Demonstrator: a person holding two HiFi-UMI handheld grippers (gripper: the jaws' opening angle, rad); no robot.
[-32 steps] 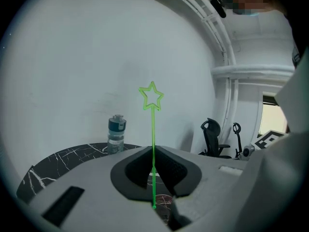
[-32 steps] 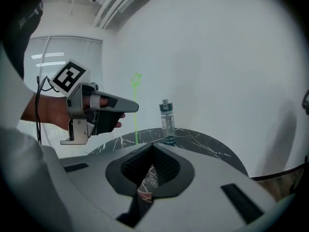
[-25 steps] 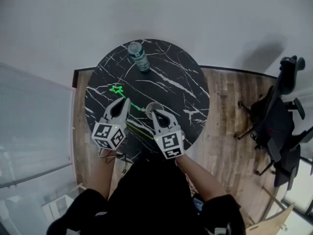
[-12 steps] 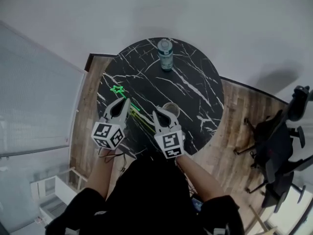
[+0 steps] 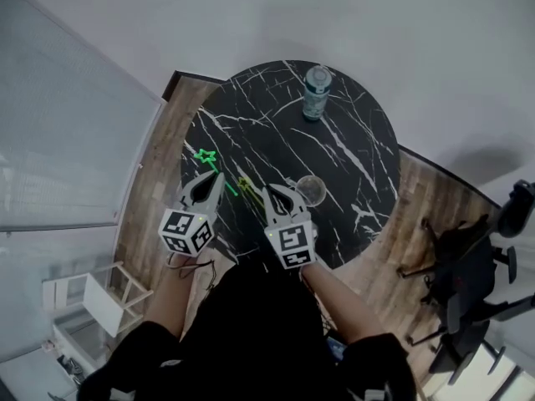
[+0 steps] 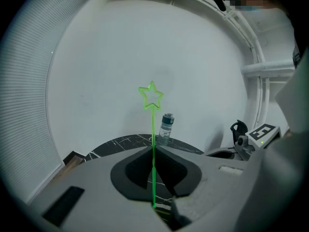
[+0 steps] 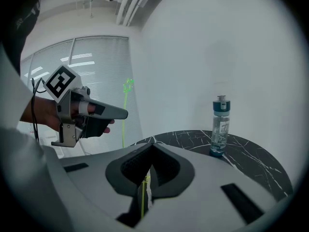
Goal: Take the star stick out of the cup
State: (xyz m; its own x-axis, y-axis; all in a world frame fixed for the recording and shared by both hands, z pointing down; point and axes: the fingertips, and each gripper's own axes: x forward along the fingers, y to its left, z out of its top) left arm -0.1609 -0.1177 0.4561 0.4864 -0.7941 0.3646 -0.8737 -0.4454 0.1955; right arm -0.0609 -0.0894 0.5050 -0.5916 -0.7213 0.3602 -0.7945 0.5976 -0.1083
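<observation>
The green star stick (image 5: 203, 155) is out of the cup, and my left gripper (image 5: 216, 177) is shut on its thin stem. In the left gripper view the stick (image 6: 152, 129) rises upright from between the jaws, its star outline high against the white wall. The clear cup (image 5: 311, 190) stands on the black marble table (image 5: 251, 107), just right of my right gripper (image 5: 269, 192). That gripper (image 7: 152, 148) is shut on a thin yellow stick (image 7: 143, 197). The right gripper view also shows the left gripper (image 7: 123, 113) and the green stick (image 7: 124, 115) to the left.
A water bottle (image 5: 317, 92) with a teal cap stands at the table's far side; it also shows as the bottle (image 6: 166, 128) and the bottle (image 7: 219, 124). An office chair (image 5: 468, 266) sits on the wood floor at right. A white rack (image 5: 84, 299) and a blinded glass wall are at left.
Both grippers have moved left, away from the cup, each carrying its stick. The green stick's lower end, which reached toward the cup, now hangs clear of it. The head view has swung left.
</observation>
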